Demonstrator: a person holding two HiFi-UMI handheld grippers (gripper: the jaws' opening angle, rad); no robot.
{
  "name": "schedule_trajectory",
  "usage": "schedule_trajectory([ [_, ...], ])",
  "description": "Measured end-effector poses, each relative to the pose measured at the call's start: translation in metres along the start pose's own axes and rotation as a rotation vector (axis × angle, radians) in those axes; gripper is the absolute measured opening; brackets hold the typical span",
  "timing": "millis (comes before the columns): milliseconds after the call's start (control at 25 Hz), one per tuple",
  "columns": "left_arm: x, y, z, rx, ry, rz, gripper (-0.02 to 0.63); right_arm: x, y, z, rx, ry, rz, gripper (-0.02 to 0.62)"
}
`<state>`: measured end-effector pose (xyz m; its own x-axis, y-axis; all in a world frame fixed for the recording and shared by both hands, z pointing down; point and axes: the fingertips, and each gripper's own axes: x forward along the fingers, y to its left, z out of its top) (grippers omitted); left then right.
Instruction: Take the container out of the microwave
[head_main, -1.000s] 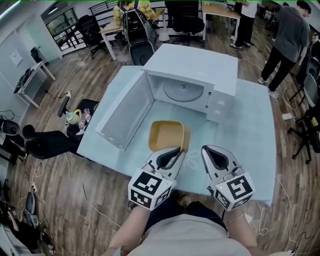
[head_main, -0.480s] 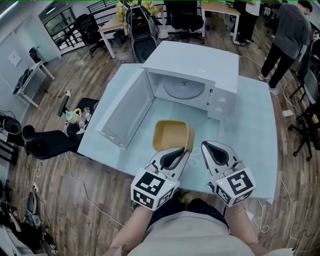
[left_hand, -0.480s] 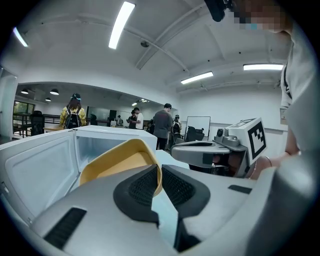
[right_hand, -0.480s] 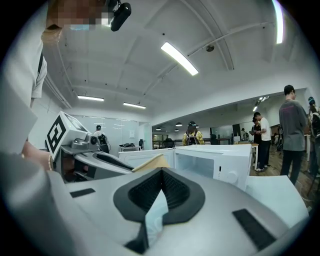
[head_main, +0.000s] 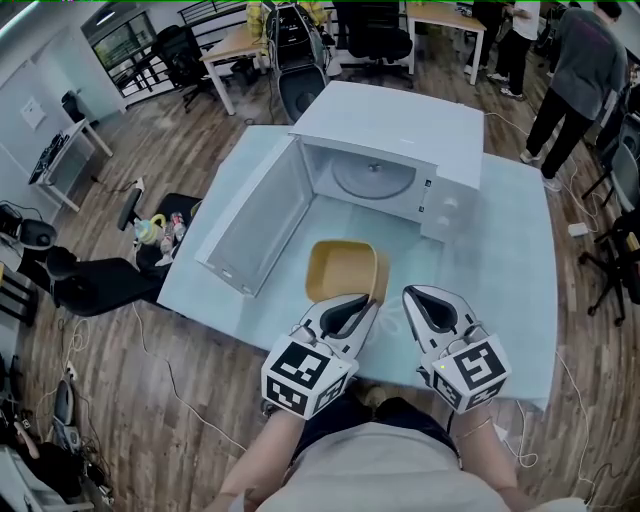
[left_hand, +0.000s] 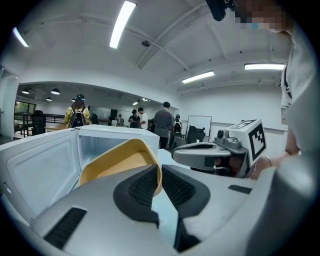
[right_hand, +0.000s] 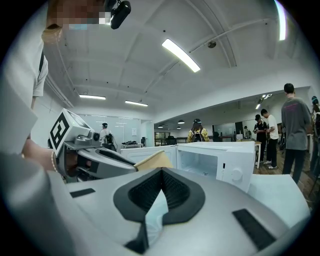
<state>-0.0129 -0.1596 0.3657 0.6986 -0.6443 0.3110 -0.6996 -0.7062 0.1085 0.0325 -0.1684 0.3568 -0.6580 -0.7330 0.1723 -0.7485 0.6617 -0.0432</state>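
The yellow container (head_main: 345, 270) is outside the white microwave (head_main: 400, 140), just above the pale table in front of its open cavity. My left gripper (head_main: 368, 300) is shut on the container's near right rim; in the left gripper view the dark pads (left_hand: 142, 187) pinch the thin yellow wall (left_hand: 120, 162). Just to the right, my right gripper (head_main: 412, 296) is shut with nothing in it. In the right gripper view its jaws (right_hand: 161, 173) meet, with a corner of the container (right_hand: 156, 161) beyond them. The microwave's door (head_main: 255, 225) stands swung open to the left.
The microwave's cavity with its glass turntable (head_main: 370, 180) holds nothing. The table (head_main: 500, 260) ends close to my body and drops to wood floor on the left. Cables and bags (head_main: 150, 232) lie on the floor. People (head_main: 580, 70) and office chairs stand behind the table.
The container and both grippers hold their places. The head view has shifted a little, and people at the back have moved.
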Motion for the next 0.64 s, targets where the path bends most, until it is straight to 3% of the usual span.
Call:
schedule_trajectory([
  [640, -0.006, 0.001, -0.008, -0.005, 0.016, -0.013, 0.038, 0.004, 0.012, -0.004, -0.013, 0.031, 0.025, 0.009],
])
